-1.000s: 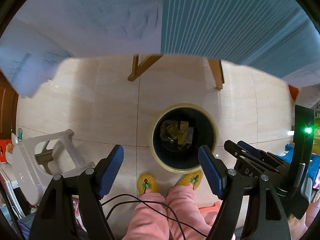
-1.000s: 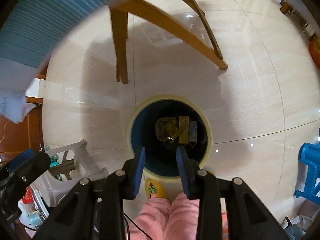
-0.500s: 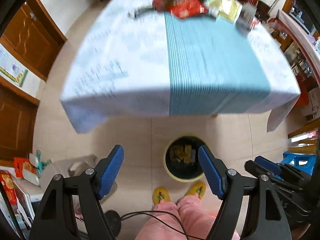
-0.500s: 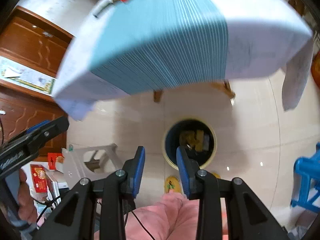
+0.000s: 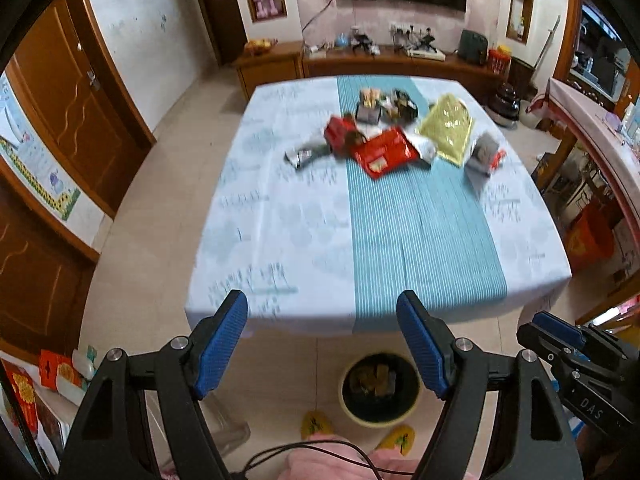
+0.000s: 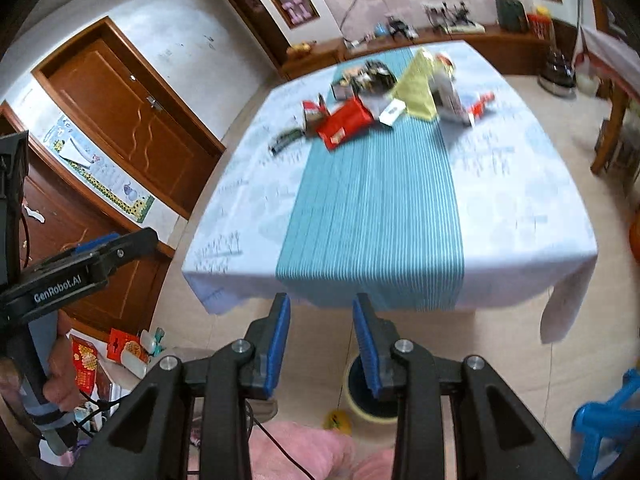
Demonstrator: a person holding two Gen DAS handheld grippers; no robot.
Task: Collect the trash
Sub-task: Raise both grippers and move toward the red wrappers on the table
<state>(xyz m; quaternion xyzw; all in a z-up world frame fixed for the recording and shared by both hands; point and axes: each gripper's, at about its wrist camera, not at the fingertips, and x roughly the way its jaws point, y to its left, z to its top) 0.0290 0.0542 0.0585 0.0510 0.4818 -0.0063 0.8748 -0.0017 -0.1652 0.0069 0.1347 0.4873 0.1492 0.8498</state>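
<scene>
Several wrappers lie at the far end of the table (image 5: 280, 240): a red packet (image 5: 383, 152) (image 6: 343, 122), a yellow-green bag (image 5: 448, 128) (image 6: 418, 88), a grey and red packet (image 5: 484, 154) (image 6: 460, 106) and a dark wrapper (image 5: 306, 154) (image 6: 285, 139). A round bin (image 5: 379, 390) (image 6: 362, 394) with trash inside stands on the floor under the near table edge. My left gripper (image 5: 322, 340) is open and empty, above the bin. My right gripper (image 6: 321, 340) is part open and empty.
The table has a white cloth with a teal striped runner (image 5: 416, 232). A wooden door (image 5: 76, 100) is at the left, a low cabinet (image 5: 400, 62) at the back. A blue stool (image 6: 604, 416) stands at the right. A pale stool (image 6: 132, 376) and red packets (image 5: 24, 392) are at the left.
Both grippers have tilted up from looking straight down into the bin to looking across the table top. The wrappers on the table have come into view. Neither gripper's opening has changed.
</scene>
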